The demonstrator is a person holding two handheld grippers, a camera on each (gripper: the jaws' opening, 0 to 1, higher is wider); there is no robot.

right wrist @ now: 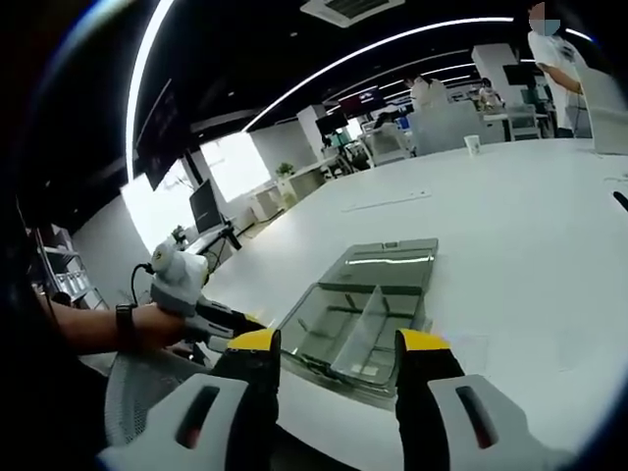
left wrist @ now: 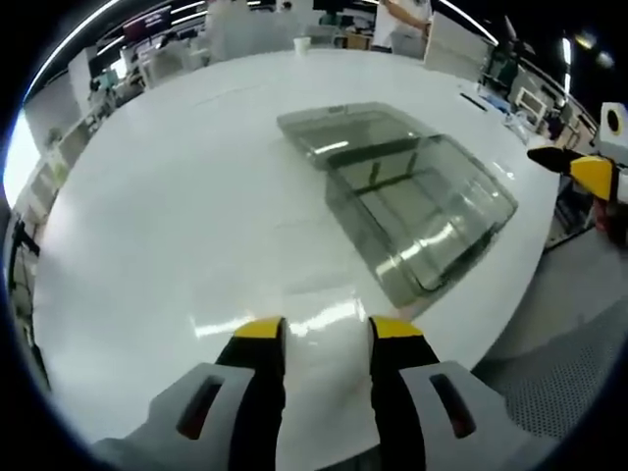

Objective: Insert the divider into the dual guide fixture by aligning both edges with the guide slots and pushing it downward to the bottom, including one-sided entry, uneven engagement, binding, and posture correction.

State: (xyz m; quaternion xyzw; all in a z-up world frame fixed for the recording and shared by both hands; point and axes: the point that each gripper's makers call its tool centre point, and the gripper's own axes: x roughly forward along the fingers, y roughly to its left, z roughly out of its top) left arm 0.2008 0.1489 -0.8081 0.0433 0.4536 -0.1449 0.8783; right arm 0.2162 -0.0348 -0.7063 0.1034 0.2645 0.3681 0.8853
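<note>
**Divider seated in the clear fixture; both grippers spread and empty**

The transparent divider stood upright inside the clear dual guide fixture, running across the tray's nearer compartment; whether its edges sat fully in the guide slots could not be told. In the left gripper view the same fixture lay at about 2 o'clock from the picture's centre, with a second clear tray or lid touching its far end. Both rested on a large white table.

The left gripper hovered over the table's near edge, its yellow-tipped jaws spread apart with nothing between them. The right gripper was likewise spread and empty, the fixture lying beyond its tips. In the right gripper view, a person's hand at 8 o'clock held the other gripper. A paper cup stood far across the table at 1 o'clock, and a person stood beyond it.
</note>
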